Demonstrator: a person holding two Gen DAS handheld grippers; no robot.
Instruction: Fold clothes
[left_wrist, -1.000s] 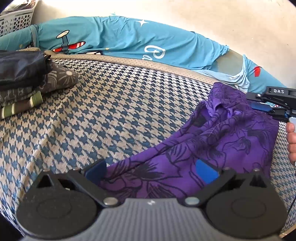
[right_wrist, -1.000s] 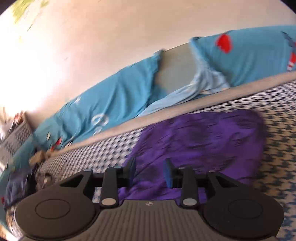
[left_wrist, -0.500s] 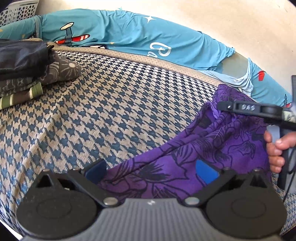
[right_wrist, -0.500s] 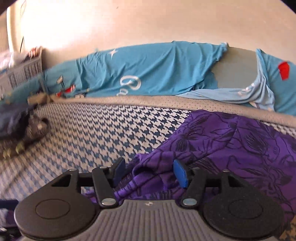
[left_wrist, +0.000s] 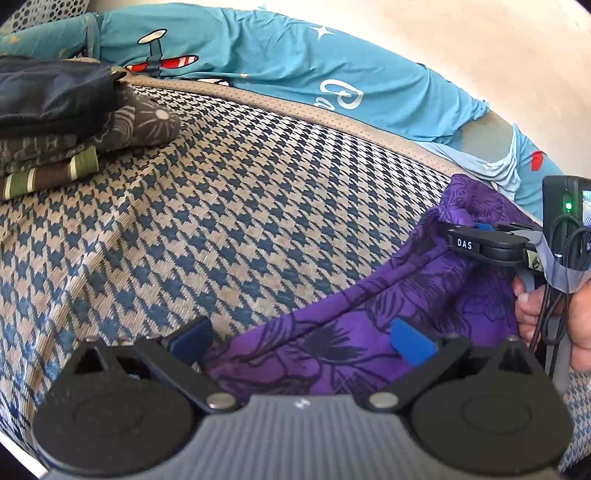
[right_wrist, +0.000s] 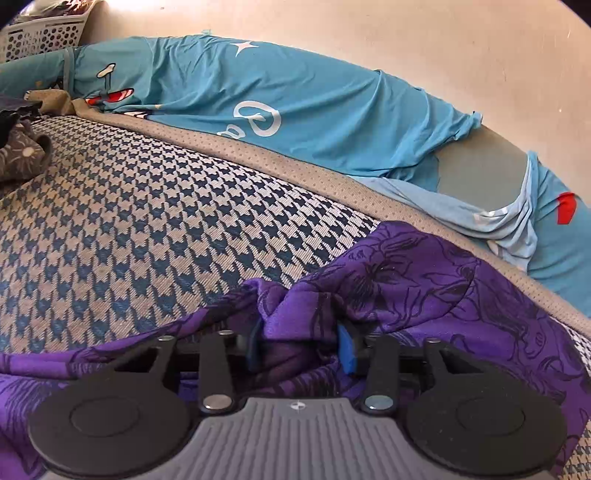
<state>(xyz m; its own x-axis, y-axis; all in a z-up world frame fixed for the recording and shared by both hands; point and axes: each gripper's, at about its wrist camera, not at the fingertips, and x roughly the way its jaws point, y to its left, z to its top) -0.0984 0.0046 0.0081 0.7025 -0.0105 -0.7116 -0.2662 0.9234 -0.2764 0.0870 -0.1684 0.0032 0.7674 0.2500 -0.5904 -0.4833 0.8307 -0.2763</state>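
The purple garment (right_wrist: 424, 280) with a dark flower print lies crumpled on the right part of the checked mattress (left_wrist: 240, 206). A raised fold of it sits between the blue pads of the right gripper (right_wrist: 301, 345), and the jaws are closing on this fold. In the left wrist view, a hand (left_wrist: 554, 310) holds this gripper at the far right. The left gripper (left_wrist: 299, 338) stands wide over the near edge of the garment, its pads not pressing the cloth. A stack of folded clothes (left_wrist: 62, 122) rests at the far left, well apart. A blue sheet (right_wrist: 277, 110) with a plane print lies along the wall, and a white basket (right_wrist: 44, 35) is in the corner.
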